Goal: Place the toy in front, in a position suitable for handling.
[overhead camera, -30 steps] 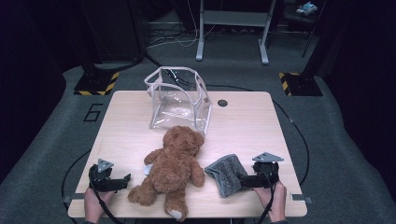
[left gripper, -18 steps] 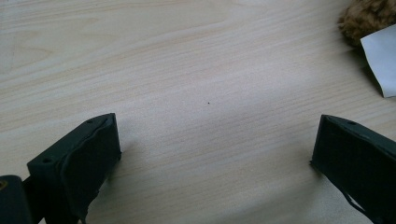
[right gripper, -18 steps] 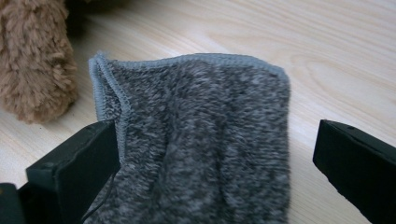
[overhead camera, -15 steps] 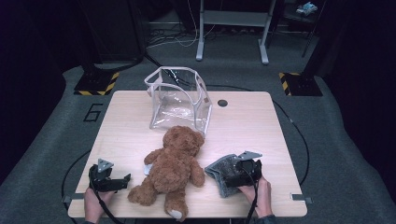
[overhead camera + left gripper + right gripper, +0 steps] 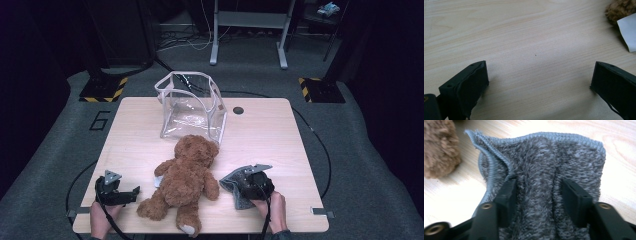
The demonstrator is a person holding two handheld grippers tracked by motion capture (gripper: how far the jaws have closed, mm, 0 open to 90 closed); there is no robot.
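The room is dark, with grey carpet (image 5: 360, 150) around a pale wooden bench (image 5: 280, 135) and a metal frame stand (image 5: 247, 30) behind it. The bench's far right and far left stretches lie bare, leaving open room on both sides. A clear plastic bag (image 5: 192, 107) stands open at the far middle, just behind a brown teddy bear (image 5: 185, 180) lying face down near the front edge. Right of the bear, close to the front edge, a grey cloth (image 5: 235, 185) lies bunched. The right tool (image 5: 250, 186) sits on it; its jaws have just been closing and now pinch a raised fold of the cloth (image 5: 539, 170) between them. The left tool (image 5: 122, 192) rests at the front left corner, jaws wide apart over bare wood, holding nothing, near a white tag (image 5: 629, 32) by the bear's foot.
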